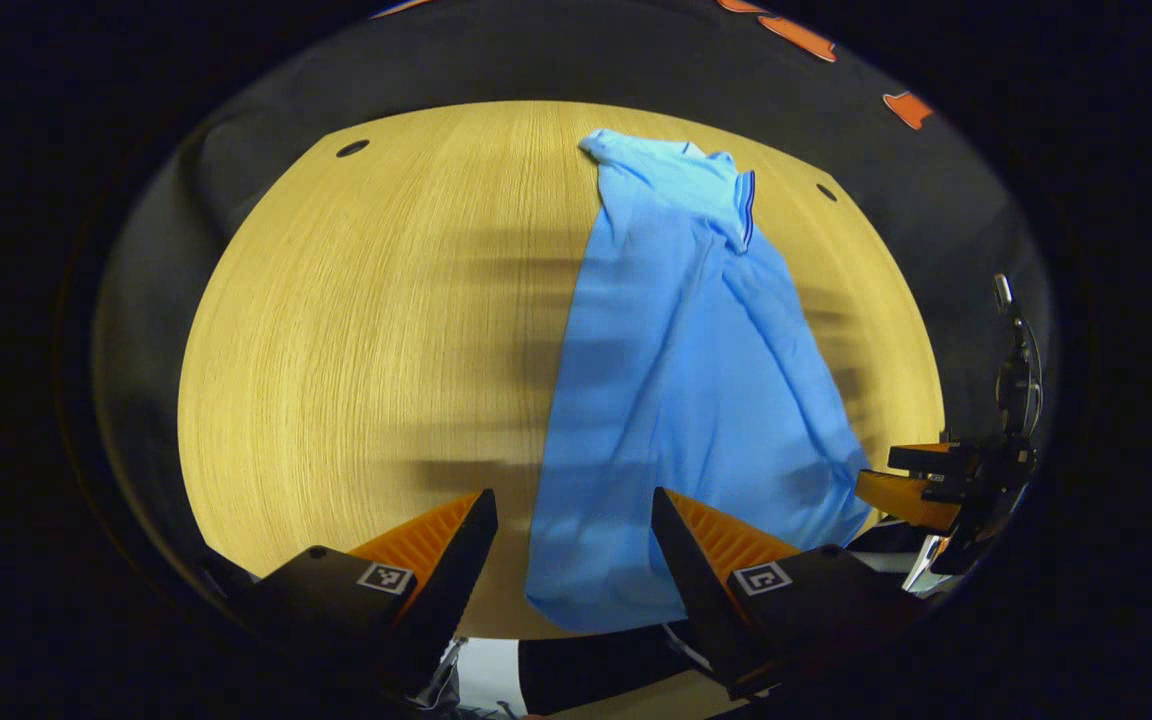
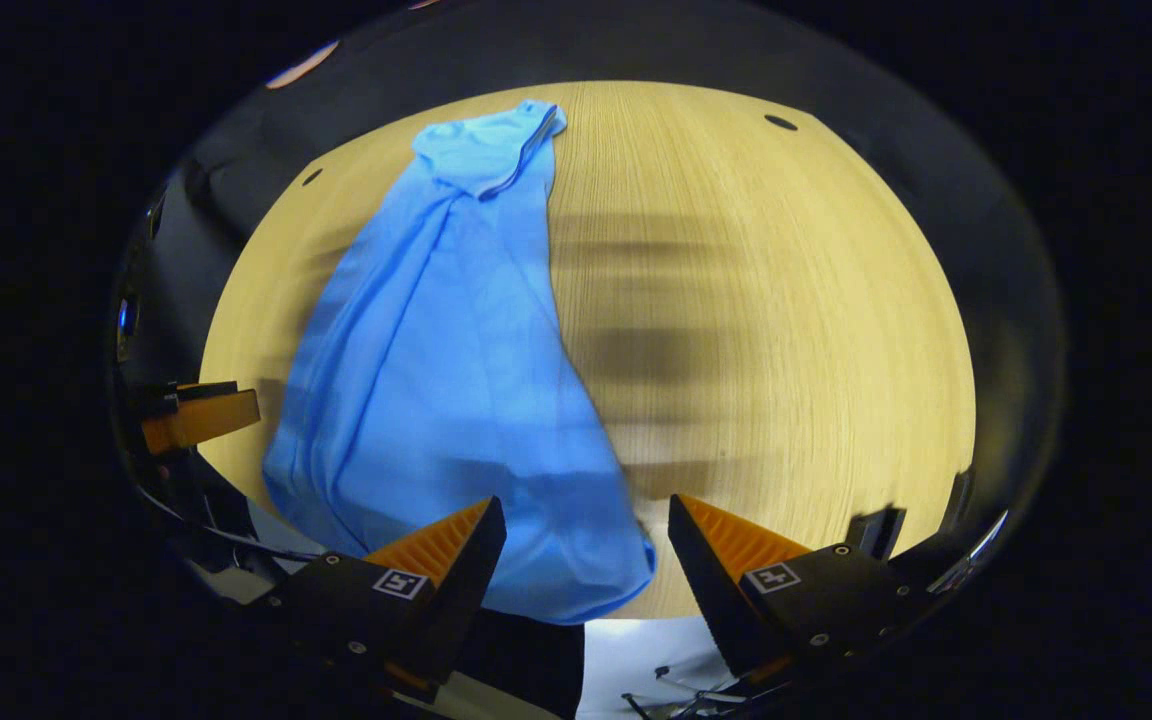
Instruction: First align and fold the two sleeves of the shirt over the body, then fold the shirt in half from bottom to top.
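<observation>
Shirt (image 1: 676, 400) lies folded narrow on table (image 1: 356, 350); both grippers' fingers gape, holding nothing.

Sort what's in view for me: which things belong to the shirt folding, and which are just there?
Belongs to the job:
- blue shirt, lying lengthwise on the table, collar at the far end
- left gripper, open, over the near hem
- right gripper, open, over the near hem

Just there:
- wooden table
- round holes near the table's far corners
</observation>
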